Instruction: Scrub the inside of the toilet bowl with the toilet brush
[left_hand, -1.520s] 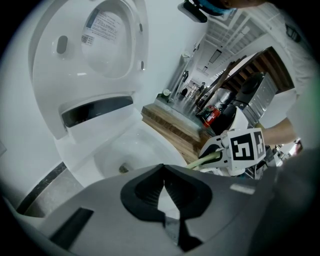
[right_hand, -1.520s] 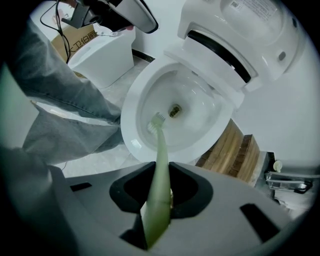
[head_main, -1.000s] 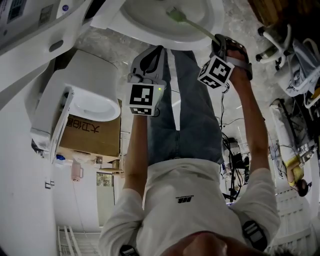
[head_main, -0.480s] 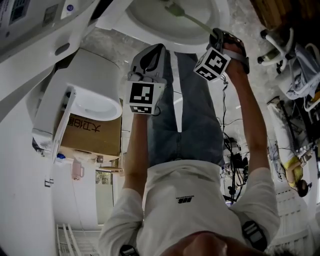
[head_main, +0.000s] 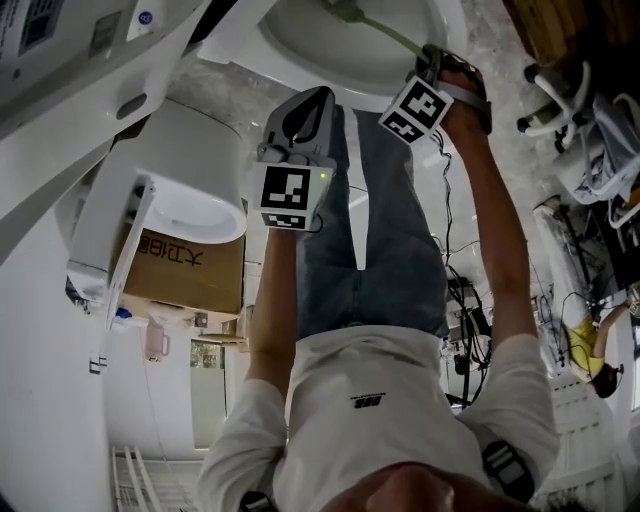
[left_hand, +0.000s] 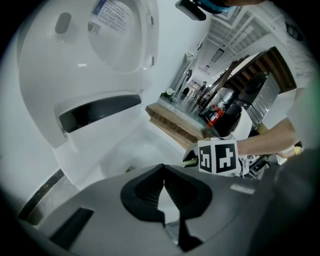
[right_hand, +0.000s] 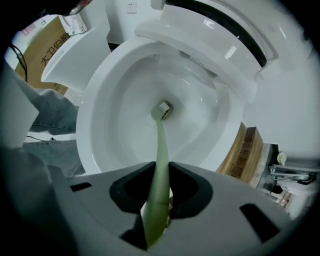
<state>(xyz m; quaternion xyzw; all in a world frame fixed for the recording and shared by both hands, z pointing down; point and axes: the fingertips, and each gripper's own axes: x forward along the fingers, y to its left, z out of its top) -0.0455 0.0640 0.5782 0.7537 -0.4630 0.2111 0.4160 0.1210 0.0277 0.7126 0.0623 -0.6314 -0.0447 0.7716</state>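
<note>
Holding toilet brush (right_hand: 161, 145) in R gripper (right_hand: 159, 172): jaws clamped on the pale green handle, one each side. Handle runs up frame centre in right gripper view. Brush head (right_hand: 161, 111) is down at bottom of toilet bowl (right_hand: 95, 115), at the drain opening, mid-frame; contact w/ porcelain can't be confirmed.

Bare white bowl wall lies open all round the head. Widest room is twd left + lower left of frame, tighter twd upper right, where seat unit (right_hand: 225, 40) overhangs the rim. Rim's left edge sits just beside jeans leg (right_hand: 50, 115). Wooden platform (right_hand: 245, 150) shows past the lower-right edge.

Head view: bowl at top centre, cut by frame edge; R gripper at its near rim, right of centre. L gripper (head_main: 305, 105) is lower, mid-frame, outside the rim, apart from R. Left gripper view: L jaws together, nothing between them.

Second toilet (head_main: 190, 190) + cardboard box (head_main: 185, 265) at left of head frame, well apart from the R gripper.
</note>
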